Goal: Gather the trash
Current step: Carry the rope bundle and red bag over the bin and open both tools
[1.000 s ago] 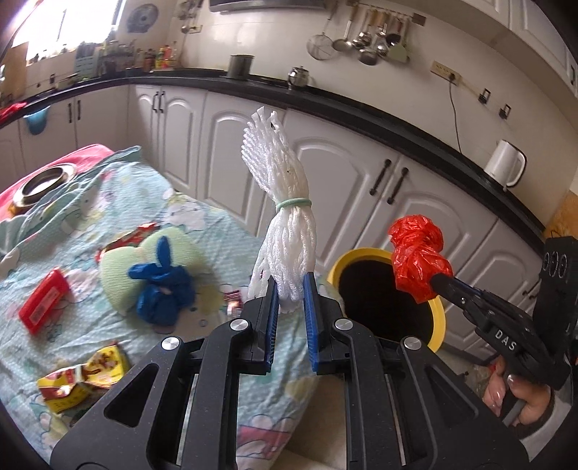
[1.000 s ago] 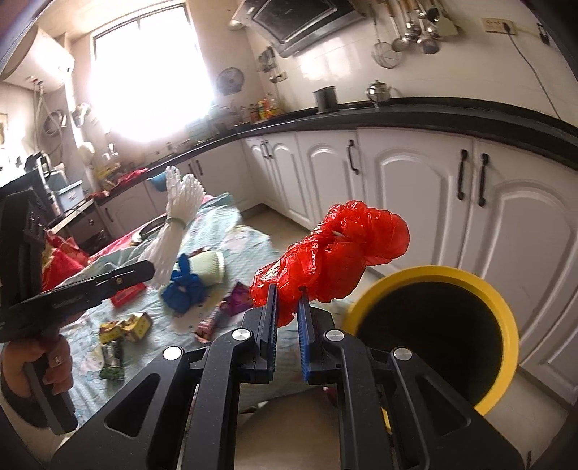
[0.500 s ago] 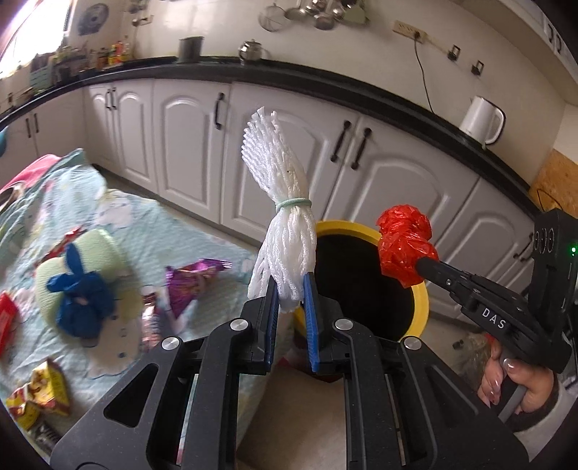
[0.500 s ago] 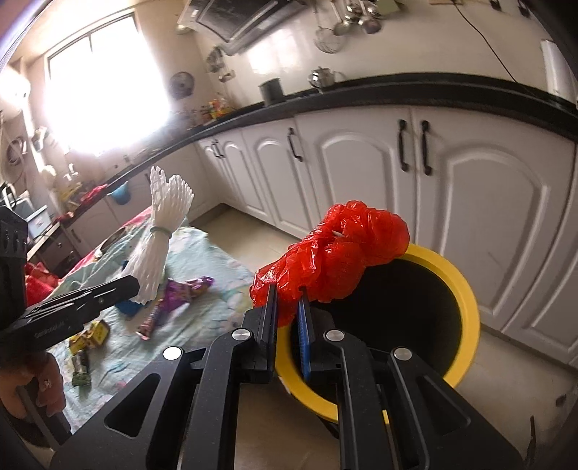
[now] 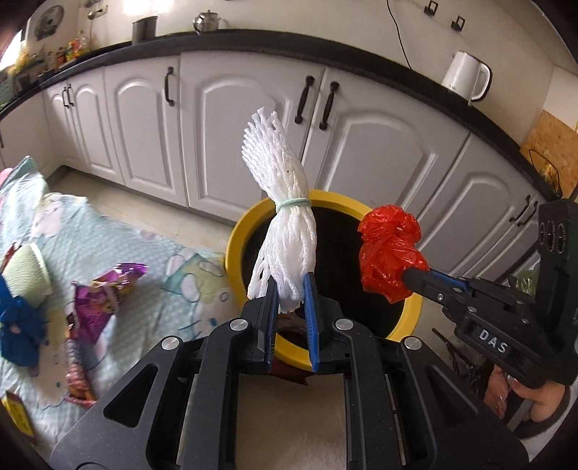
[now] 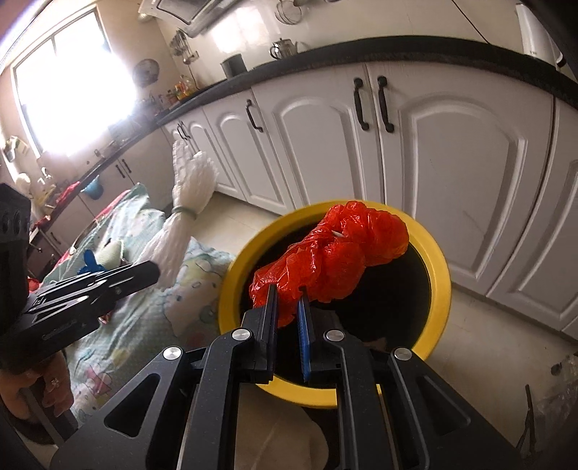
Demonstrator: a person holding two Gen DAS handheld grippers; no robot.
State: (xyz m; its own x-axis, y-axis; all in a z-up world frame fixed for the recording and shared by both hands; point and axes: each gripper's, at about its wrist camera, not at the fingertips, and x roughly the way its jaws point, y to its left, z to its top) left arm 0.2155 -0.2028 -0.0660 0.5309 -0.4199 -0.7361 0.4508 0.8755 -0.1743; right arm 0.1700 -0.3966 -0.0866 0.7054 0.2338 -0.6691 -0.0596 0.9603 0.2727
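Nearer now, round yellow bin (image 5: pixel 234 249) — left gripper (image 5: pixel 291 289) clamping white foam netting (image 5: pixel 285 217), right gripper (image 6: pixel 287 293) clamping crinkled red plastic bag (image 6: pixel 336 260).

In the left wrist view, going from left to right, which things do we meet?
Blue bag → purple wrapper → white foam net held by the left tool → red plastic bag → right tool → white kettle.

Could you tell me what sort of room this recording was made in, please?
Most likely a home kitchen: white cupboards run under a dark countertop, a white kettle stands on it, and a cooker hood hangs beside the window.
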